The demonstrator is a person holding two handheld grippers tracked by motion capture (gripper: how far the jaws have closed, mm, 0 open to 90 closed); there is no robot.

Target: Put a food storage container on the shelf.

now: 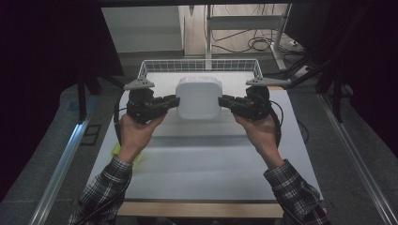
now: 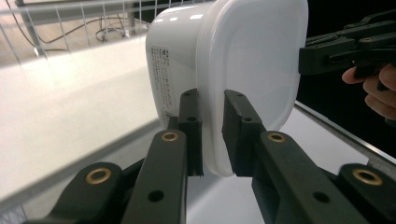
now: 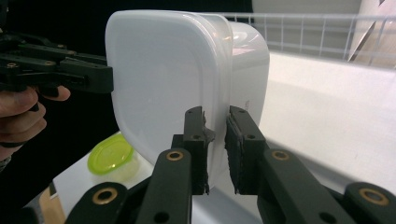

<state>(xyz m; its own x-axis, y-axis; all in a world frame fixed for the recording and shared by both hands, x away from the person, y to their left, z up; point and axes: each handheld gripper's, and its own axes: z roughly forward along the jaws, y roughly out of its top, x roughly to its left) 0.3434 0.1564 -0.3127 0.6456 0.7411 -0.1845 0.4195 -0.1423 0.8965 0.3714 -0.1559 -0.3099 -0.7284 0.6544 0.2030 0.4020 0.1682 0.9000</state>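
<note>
My left gripper [image 1: 176, 101] clamped on box [image 1: 198, 97] rim, right gripper [image 1: 220, 101] clamped on opposite rim; box held above table [image 1: 211, 159], near basket [image 1: 199, 65].

A white table [image 1: 206, 164] is standing in the middle of a dim room, its pale wooden front edge showing at the bottom, and a white wire basket [image 1: 199, 64] is sitting at its far end. Dark curtains [image 1: 47, 56] are hanging on both sides, while metal rails [image 1: 61, 164] are running along the grey floor [image 1: 328, 122]. Behind, cables [image 1: 258, 44] are lying on the floor beside a metal frame [image 1: 209, 28] and a light wall [image 1: 141, 28].
</note>
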